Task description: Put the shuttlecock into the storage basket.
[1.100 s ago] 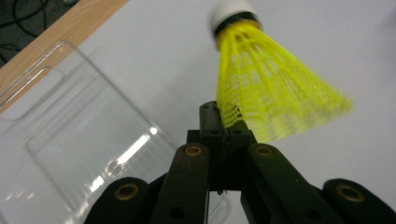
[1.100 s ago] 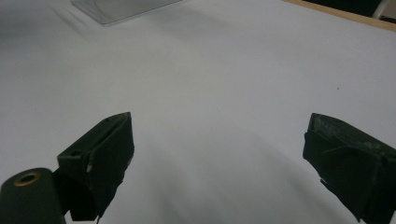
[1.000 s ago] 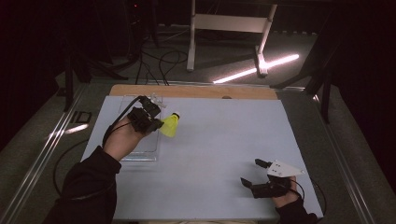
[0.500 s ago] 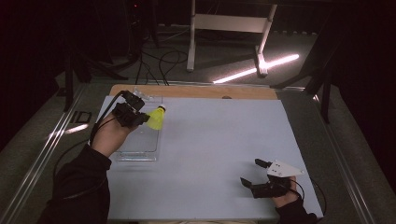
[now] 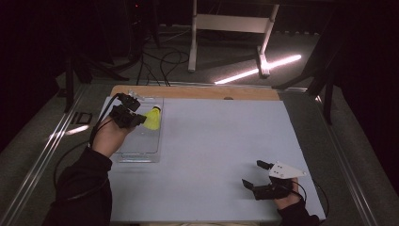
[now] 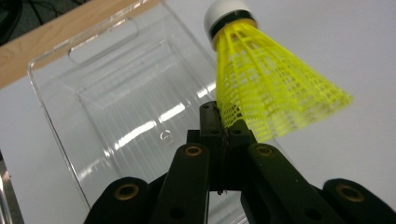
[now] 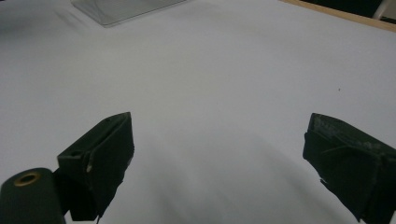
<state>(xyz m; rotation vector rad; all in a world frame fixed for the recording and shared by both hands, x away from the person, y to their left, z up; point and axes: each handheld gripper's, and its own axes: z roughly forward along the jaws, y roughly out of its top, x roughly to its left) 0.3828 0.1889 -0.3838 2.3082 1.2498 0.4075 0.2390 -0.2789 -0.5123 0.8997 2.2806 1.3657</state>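
A yellow mesh shuttlecock (image 5: pixel 153 117) (image 6: pixel 266 84) with a white cork tip hangs over the right side of a clear plastic tray (image 5: pixel 141 141) (image 6: pixel 116 107). My left gripper (image 5: pixel 133 118) (image 6: pixel 223 128) is shut on the rim of its skirt, and the cork points away from the jaws. At the table's near right, my right gripper (image 5: pixel 253 175) (image 7: pixel 217 154) rests low over the white mat with its jaws wide open and nothing between them.
The white mat (image 5: pixel 221 136) covers most of the table, with a wooden strip (image 5: pixel 197 92) along the far edge. A cable trails from the left gripper down the table's left side. Beyond the table stand a white frame (image 5: pixel 230 23) and a bright light bar (image 5: pixel 256 69).
My left hand has carried the shuttlecock leftward and slightly down, from beside the tray's right edge to over the tray. The right gripper has stayed put.
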